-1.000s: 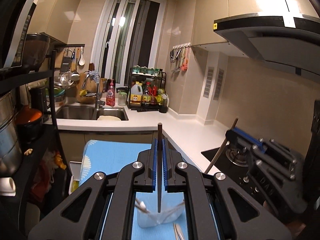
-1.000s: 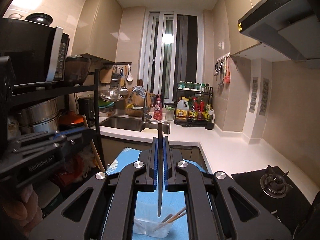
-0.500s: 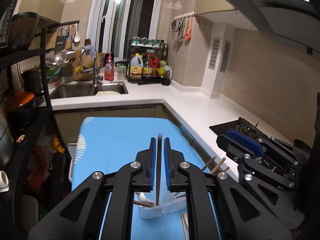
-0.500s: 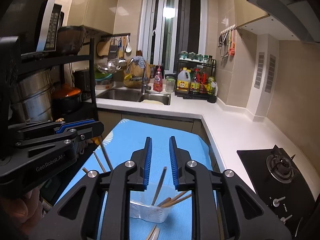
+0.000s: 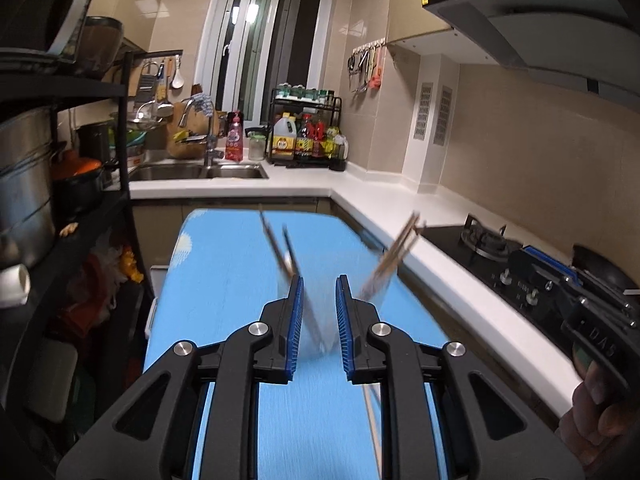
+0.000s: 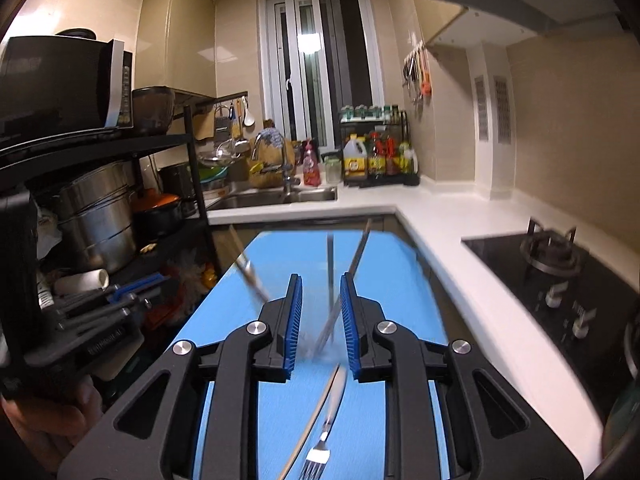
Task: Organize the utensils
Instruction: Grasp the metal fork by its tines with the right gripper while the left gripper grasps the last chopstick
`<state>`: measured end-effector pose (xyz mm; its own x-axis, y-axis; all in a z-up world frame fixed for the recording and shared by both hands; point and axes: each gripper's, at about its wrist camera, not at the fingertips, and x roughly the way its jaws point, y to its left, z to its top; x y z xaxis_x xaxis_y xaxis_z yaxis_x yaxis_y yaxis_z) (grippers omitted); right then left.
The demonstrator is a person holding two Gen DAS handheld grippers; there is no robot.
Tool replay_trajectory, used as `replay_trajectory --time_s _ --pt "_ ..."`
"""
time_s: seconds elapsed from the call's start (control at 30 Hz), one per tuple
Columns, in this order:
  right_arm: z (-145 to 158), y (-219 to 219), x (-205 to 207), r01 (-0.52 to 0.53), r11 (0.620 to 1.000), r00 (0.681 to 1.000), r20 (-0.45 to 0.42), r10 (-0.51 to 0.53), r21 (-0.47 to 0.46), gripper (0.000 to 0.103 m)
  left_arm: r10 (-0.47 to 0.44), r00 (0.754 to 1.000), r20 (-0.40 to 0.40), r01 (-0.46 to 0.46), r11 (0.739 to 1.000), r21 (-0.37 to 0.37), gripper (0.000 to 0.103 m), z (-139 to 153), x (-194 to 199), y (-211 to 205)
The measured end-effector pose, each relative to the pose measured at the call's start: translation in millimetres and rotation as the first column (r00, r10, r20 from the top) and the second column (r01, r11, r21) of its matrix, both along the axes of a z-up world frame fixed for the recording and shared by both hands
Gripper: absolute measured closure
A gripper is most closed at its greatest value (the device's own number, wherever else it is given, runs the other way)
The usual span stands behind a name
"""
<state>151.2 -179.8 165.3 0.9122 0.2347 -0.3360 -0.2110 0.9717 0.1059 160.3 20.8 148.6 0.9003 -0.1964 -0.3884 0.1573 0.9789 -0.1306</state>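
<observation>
My left gripper (image 5: 319, 290) hangs low over the blue-covered board (image 5: 224, 264). Its jaws are opening, and the blue pads press on nothing. Just past its tips stands a blurred clear cup (image 5: 320, 340) with wooden chopsticks (image 5: 394, 256) leaning out both sides. One stick runs down between the jaws without touching the pads. My right gripper (image 6: 320, 292) is open over the same cup (image 6: 320, 348), where several sticks (image 6: 330, 264) stand. A fork (image 6: 316, 456) and another metal utensil (image 6: 334, 388) lie on the board under it. Each gripper shows in the other's view: the right gripper (image 5: 580, 292), the left gripper (image 6: 100, 312).
A white counter (image 5: 420, 216) wraps the right side, with a black gas hob (image 6: 552, 256) set into it. A black rack with steel pots (image 6: 96, 216) stands to the left, and the sink (image 5: 200, 172) lies beyond the board. A hand (image 6: 48, 412) holds the left gripper's handle.
Both grippers were shut on a single chopstick each, high above the cup. They have come down to the cup and opened, and the sticks now stand in it.
</observation>
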Motion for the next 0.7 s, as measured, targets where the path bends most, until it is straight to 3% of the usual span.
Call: replay_trajectory --time_s 0.13,0.3,0.5,0.7 --pt "-54.3 -5.6 -24.4 0.023 0.998 0.996 -0.087 -0.018 0.061 0.082 0.018 0.997 -0.076 -0.018 1.0 0.0 0.086 -64.2 -36.5 -11.3" --pt "-115.6 -3.5 -50.2 0.036 0.998 0.98 -0.199 -0.026 0.043 0.081 0.022 0.988 -0.153 -0.019 1.0 0.024 0.086 -118.8 -68.9 -19.8" --pt "-153.0 -10.3 -62.4 0.052 0.997 0.964 -0.265 -0.036 0.052 0.09 0.049 0.982 -0.182 -0.042 0.998 0.042 0.086 -147.2 -90.8 -19.8" --pt "-171.0 -14.7 -60.6 0.07 0.996 0.954 -0.294 -0.053 0.047 0.087 0.081 0.978 -0.194 -0.066 0.994 0.086 0.086 -172.1 -105.8 -23.8"
